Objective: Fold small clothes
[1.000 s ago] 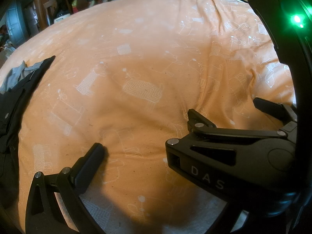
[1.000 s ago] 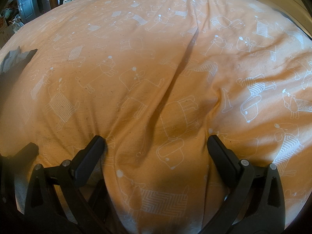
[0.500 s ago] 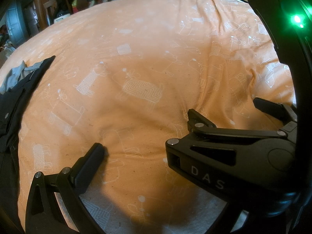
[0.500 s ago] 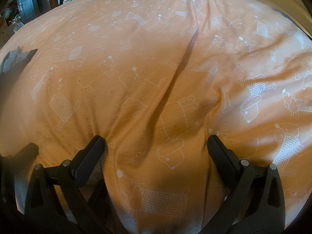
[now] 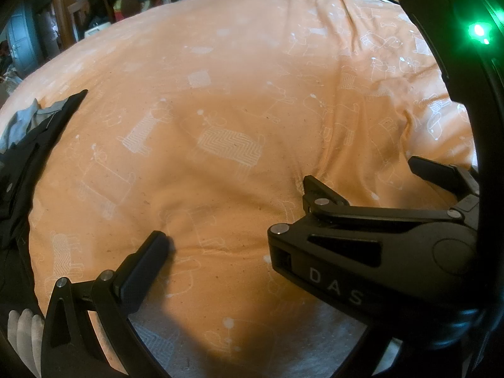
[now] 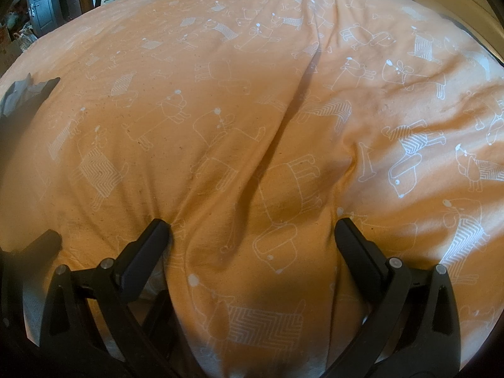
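From my left wrist view only one finger (image 5: pixel 143 261) of the left gripper shows, at about 7 o'clock, its tip pressed on the orange bedspread (image 5: pixel 239 100); the other finger is hidden behind the body of the right gripper (image 5: pixel 365 170), which crosses the frame at 4 o'clock, so I cannot tell how wide the left claw stands; a green lamp (image 5: pixel 478 30) glows on a black ring at 2 o'clock, and that ring cuts off the bed's right side. A white gloved hand (image 5: pixel 23 330) peeks in at 8 o'clock, mostly out of frame. The dark garment (image 5: pixel 28 157) lies at 9 o'clock on the bedspread's edge, with a grey piece (image 5: pixel 22 123) on its far end; its lower part runs out of view, and I cannot make out what kind of garment it is.

My right wrist view gives what the other lacks: the right gripper (image 6: pixel 252 236) with both fingers in sight, spread wide and empty, tips sunk into the bedspread (image 6: pixel 220 78) on either side of a raised fold (image 6: pixel 283 145) running toward 12 o'clock; here the garment (image 6: pixel 22 97) is only a small blurred patch at 9 o'clock, well apart from the fingers; a dark shape (image 6: pixel 37 244) at 8 o'clock is too blurred to identify.
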Demonstrator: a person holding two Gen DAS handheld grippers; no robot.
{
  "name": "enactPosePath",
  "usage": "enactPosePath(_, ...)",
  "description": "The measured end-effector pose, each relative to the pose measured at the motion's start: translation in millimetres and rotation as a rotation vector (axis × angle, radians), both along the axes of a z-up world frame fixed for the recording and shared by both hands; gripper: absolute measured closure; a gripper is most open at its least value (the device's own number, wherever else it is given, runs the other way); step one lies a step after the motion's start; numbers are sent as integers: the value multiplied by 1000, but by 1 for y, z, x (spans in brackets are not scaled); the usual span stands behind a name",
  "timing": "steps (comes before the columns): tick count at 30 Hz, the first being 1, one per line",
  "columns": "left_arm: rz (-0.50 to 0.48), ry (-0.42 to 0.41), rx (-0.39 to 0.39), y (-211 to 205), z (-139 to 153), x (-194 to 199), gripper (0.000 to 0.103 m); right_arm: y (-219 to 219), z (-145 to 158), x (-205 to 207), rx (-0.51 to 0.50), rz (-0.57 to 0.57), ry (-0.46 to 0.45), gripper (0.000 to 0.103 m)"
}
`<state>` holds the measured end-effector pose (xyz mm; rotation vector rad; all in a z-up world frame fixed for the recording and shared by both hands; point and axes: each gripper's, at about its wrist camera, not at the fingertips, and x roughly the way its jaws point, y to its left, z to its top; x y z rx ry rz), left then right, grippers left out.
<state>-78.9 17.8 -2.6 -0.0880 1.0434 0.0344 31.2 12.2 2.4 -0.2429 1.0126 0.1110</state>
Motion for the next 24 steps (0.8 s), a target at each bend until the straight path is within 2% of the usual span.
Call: enactPosePath(24, 1, 1, 7, 0, 0, -1, 0, -2, 1, 0, 5, 2, -3, 0)
